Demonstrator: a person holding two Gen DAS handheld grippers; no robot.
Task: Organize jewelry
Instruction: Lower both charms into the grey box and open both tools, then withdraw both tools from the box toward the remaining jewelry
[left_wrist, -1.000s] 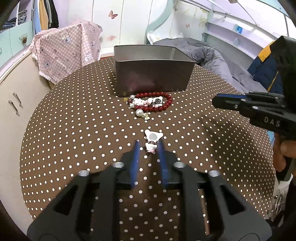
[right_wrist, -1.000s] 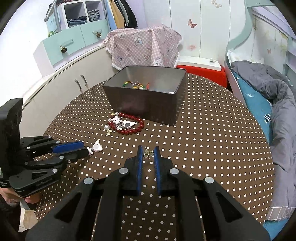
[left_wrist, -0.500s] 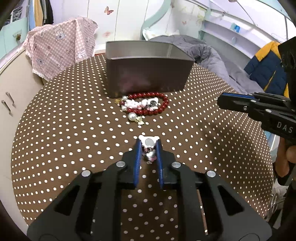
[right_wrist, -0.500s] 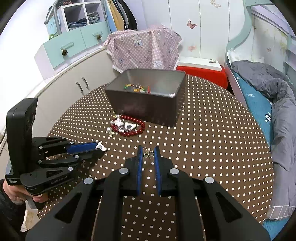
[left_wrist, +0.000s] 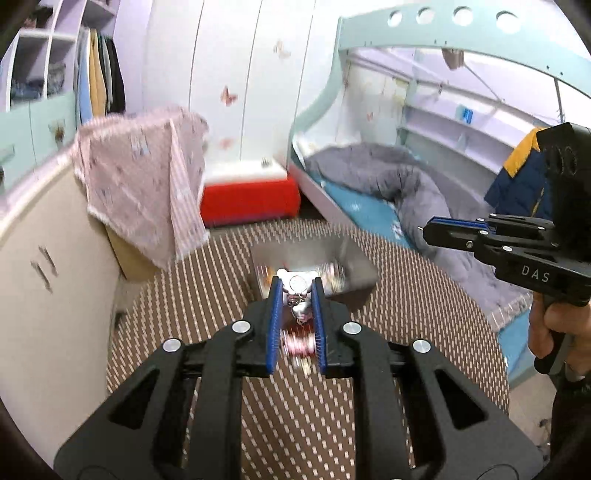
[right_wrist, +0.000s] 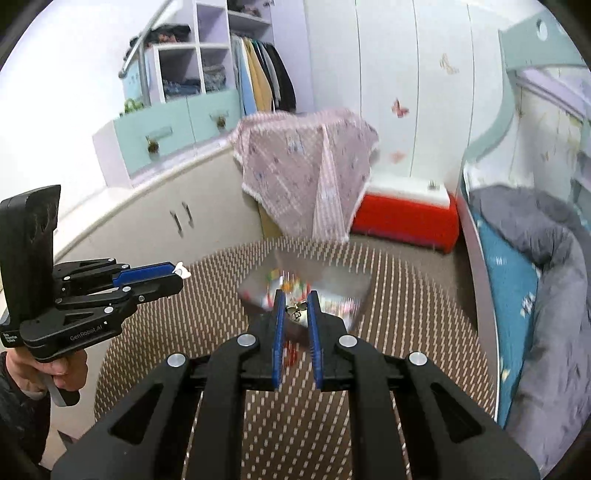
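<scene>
My left gripper (left_wrist: 296, 290) is shut on a white bear charm (left_wrist: 298, 295) and holds it high above the table, over the grey metal box (left_wrist: 356, 275). My right gripper (right_wrist: 295, 300) is shut on a small gold charm (right_wrist: 296, 309), also raised above the box (right_wrist: 360, 286). The box holds colourful jewelry, blurred by motion. The red bead bracelet (left_wrist: 297, 341) lies on the table in front of the box, seen between the left fingers. The left gripper also shows in the right wrist view (right_wrist: 179, 271), and the right gripper in the left wrist view (left_wrist: 424, 229).
The round table (left_wrist: 207, 280) has a brown polka-dot cloth. A cream cabinet (right_wrist: 155, 218) with a pink cloth (right_wrist: 306, 173) over a chair stands behind. A red box (right_wrist: 404, 218) and a bed with a grey quilt (right_wrist: 546, 266) are to the right.
Both grippers have risen well above the table with their charms and moved toward the box. The left closed on the bear charm and lifted it off the cloth.
</scene>
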